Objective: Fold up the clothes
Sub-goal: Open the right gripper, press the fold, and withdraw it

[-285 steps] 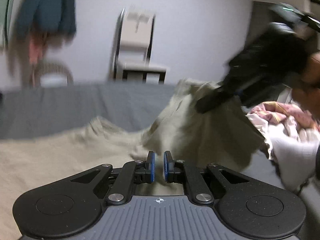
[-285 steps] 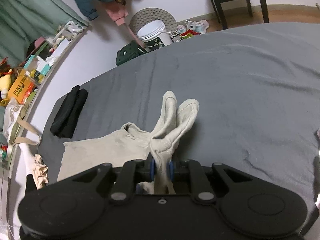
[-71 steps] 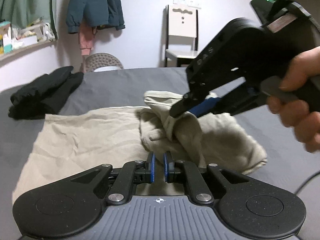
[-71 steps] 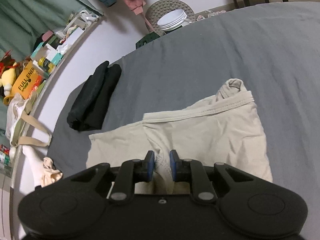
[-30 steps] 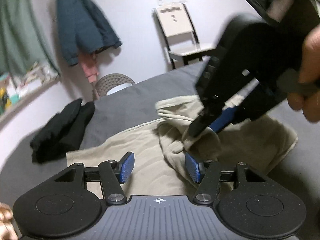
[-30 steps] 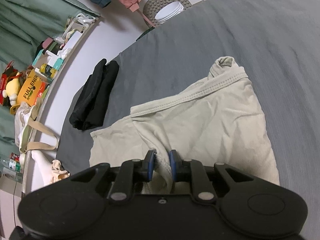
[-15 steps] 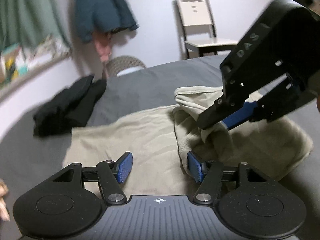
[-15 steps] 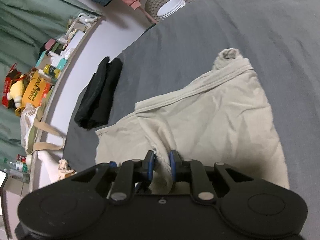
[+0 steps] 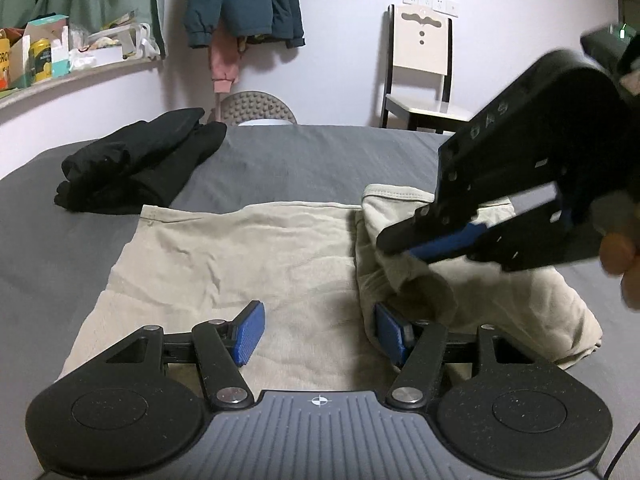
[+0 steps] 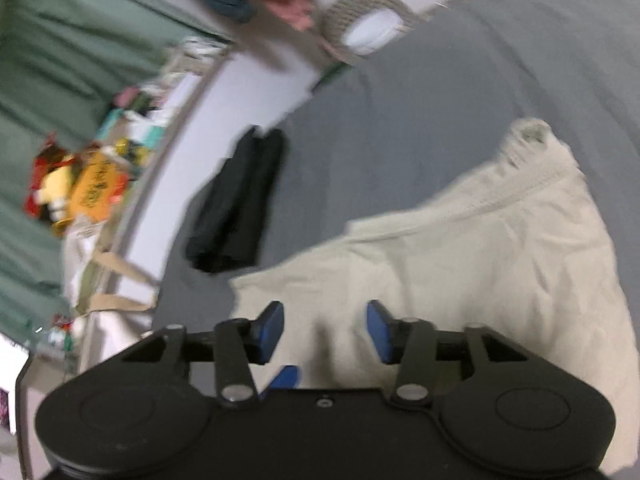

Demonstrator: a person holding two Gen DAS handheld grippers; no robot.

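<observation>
A beige garment (image 9: 240, 256) lies partly folded on the grey bed (image 9: 312, 160), its right part doubled over into a thicker layer (image 9: 500, 304). It also shows in the right wrist view (image 10: 480, 256). My left gripper (image 9: 318, 330) is open just above the garment's near edge, holding nothing. My right gripper (image 10: 324, 330) is open above the cloth; the left wrist view shows it (image 9: 404, 242) hovering over the folded flap.
A folded black garment (image 9: 136, 168) lies at the bed's far left, also in the right wrist view (image 10: 236, 208). A chair (image 9: 420, 76), hanging jackets (image 9: 244, 4) and a cluttered shelf (image 9: 60, 60) stand beyond the bed. A round basket (image 10: 368, 28) sits by the wall.
My right gripper has opened and let go of the beige cloth, which dropped onto the folded layer. My left gripper opened about a second ago and stays open.
</observation>
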